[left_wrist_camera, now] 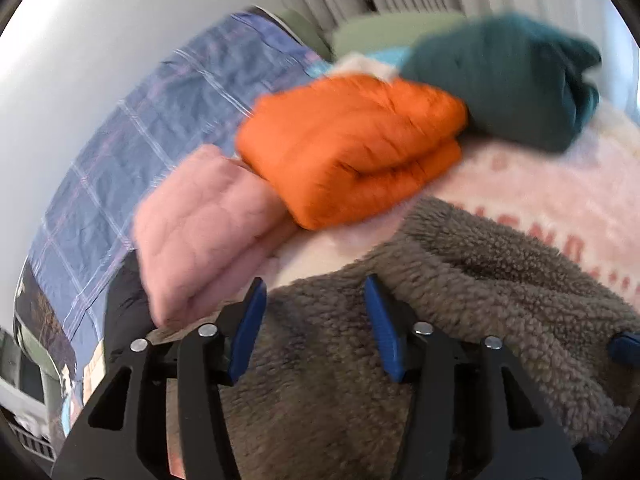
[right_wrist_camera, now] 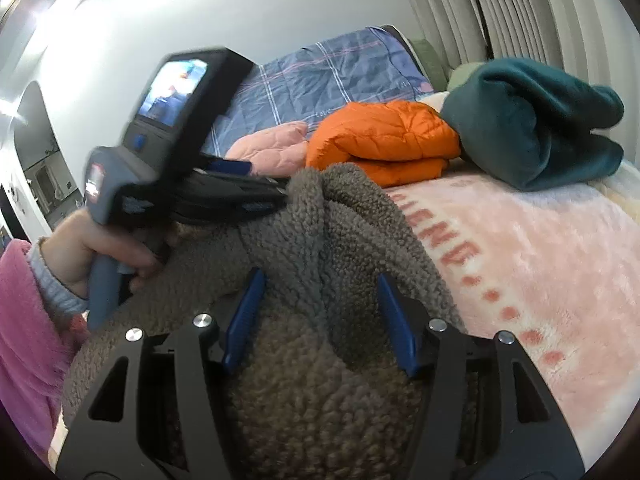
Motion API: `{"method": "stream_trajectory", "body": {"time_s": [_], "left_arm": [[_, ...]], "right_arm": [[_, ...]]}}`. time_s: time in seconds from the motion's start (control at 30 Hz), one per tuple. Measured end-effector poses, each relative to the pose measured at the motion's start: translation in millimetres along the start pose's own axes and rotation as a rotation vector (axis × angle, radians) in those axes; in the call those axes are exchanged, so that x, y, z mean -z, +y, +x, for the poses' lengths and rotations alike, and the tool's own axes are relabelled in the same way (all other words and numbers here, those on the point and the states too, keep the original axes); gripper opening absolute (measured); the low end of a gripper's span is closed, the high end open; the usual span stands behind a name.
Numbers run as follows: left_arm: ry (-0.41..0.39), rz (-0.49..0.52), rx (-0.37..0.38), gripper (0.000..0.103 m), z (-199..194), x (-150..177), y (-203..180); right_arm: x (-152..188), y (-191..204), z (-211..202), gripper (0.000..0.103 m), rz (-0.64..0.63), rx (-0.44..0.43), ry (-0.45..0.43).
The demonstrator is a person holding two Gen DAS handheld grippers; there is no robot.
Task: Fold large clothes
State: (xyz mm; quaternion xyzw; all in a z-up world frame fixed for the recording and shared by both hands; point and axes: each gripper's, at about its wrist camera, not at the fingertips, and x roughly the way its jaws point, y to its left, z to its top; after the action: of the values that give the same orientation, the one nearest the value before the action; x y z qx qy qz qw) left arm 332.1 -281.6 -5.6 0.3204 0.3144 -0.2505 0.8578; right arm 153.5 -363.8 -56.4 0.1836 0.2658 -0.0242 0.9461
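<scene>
The fuzzy brown coat (right_wrist_camera: pixel 320 360) lies bunched on the bed (right_wrist_camera: pixel 540 280). The left tool (left_wrist_camera: pixel 316 332) and right tool (right_wrist_camera: pixel 320 320) gape, gripping nothing. Next, each must pinch an edge and fold.

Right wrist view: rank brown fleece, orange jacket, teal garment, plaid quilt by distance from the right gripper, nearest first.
From the right gripper:
1. Brown fleece, directly under and between the open fingers.
2. Orange jacket, folded, ahead on the pink blanket.
3. Teal garment, ahead right, slightly behind the orange jacket.
4. Plaid quilt, far side by the wall.
</scene>
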Motion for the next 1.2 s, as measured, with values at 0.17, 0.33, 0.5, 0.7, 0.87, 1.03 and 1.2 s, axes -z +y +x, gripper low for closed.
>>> {"method": "stream_trajectory", "body": {"time_s": [0.17,0.33,0.5,0.7,0.87,1.03,1.2], "left_arm": [[-0.015,-0.099,-0.169,0.061,-23,23,55],[0.119,-0.238,-0.193,0.061,16,69,106],[0.14,-0.363,-0.171,0.048,50,91,92],[0.148,-0.292,-0.134,0.046,27,84,102],[0.0,-0.398,0.05,0.046,-39,80,110],[-0.081,-0.342,0.201,0.051,-66,66,75],[0.027,-0.324,0.195,0.057,-9,82,32]], "right_arm": [[2,-5,-2,0.059,0.015,-0.008,-0.011],[2,-5,-1,0.059,0.01,-0.016,-0.015],[-1,-2,2,0.059,0.009,-0.004,-0.012],[-1,-4,0,0.061,0.014,-0.02,0.001],[0,-7,-2,0.061,0.025,-0.016,-0.004],[1,-4,-5,0.061,0.019,-0.01,-0.009],[1,-8,-1,0.062,0.023,0.004,-0.007]]}}
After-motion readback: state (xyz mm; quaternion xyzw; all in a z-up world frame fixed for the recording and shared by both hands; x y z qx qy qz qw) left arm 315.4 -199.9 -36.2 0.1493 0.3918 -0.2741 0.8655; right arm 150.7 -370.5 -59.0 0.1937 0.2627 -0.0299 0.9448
